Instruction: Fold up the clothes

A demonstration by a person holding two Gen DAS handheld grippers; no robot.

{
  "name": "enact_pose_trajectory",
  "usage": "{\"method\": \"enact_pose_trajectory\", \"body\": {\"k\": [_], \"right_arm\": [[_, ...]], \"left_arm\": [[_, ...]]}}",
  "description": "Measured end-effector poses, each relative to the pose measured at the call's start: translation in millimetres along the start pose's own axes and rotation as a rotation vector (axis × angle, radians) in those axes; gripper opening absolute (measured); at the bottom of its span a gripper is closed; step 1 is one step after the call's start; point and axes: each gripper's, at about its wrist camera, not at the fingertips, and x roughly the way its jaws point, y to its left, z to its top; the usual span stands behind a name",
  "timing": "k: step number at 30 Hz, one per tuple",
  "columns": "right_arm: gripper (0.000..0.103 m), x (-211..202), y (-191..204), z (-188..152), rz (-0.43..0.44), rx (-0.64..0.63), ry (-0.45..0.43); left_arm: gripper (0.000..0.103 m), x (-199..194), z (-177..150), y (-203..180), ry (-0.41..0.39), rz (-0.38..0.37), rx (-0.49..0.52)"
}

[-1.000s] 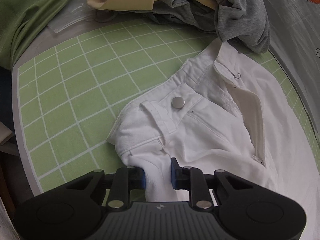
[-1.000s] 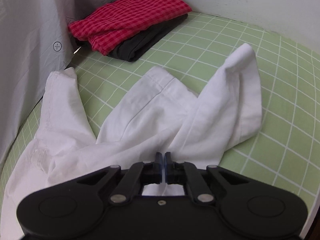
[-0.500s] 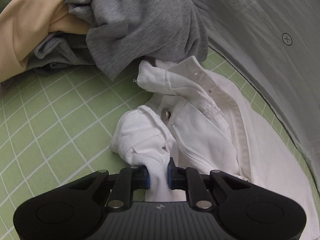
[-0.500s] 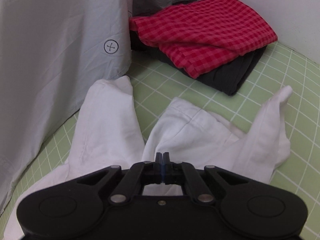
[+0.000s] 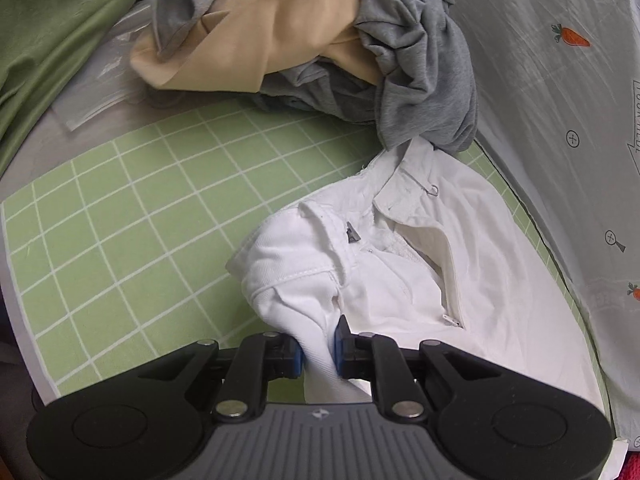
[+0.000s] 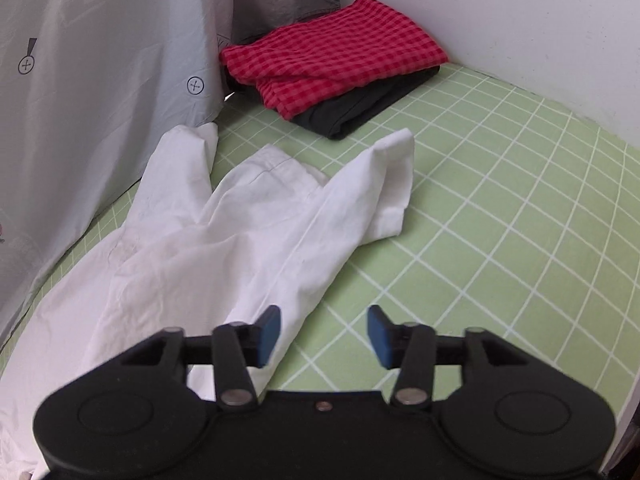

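Observation:
White trousers (image 5: 420, 272) lie on the green grid mat (image 5: 140, 240), waistband and open fly toward the pile of clothes. My left gripper (image 5: 318, 350) is shut on a bunched fold of the waistband side. In the right wrist view the trouser legs (image 6: 248, 232) spread flat across the mat (image 6: 500, 220), cuffs pointing away. My right gripper (image 6: 323, 334) hovers over the near edge of a leg; its jaws are opening and nothing sits between the blue pads, the cloth lying just left of and below the left pad (image 6: 269, 334).
An unfolded heap of grey and cream clothes (image 5: 320, 40) sits beyond the waistband, with green cloth (image 5: 48, 32) at far left. A folded red checked garment on a dark one (image 6: 340, 64) rests at the mat's far corner by the white wall. Grey printed fabric (image 6: 80, 100) borders the mat.
My right gripper has let go of the trouser leg and its jaws have spread wide. The left gripper still pinches the waistband fold, which swung toward the heap and back.

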Motion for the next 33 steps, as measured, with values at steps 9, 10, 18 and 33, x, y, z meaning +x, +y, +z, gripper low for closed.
{"method": "enact_pose_trajectory", "body": {"k": [9,10,18,33], "right_arm": [[0.103,21.3,47.1,5.3,-0.113,-0.086,-0.059],[0.103,26.2,49.9,8.3,-0.126,-0.088,-0.056],[0.102,80.4,61.0,32.0,-0.284,-0.041,0.051],[0.005,-8.0,4.2,13.8,-0.102,0.03,-0.112]], "left_arm": [[0.017,9.0,-4.5,5.5,0.052,0.043,-0.003],[0.017,11.4,-3.3,4.8,0.058,0.05,-0.006],[0.018,26.2,0.0,3.0,0.077,0.099,-0.069],[0.015,4.1,14.6,-8.6,-0.012,0.028,0.079]]}}
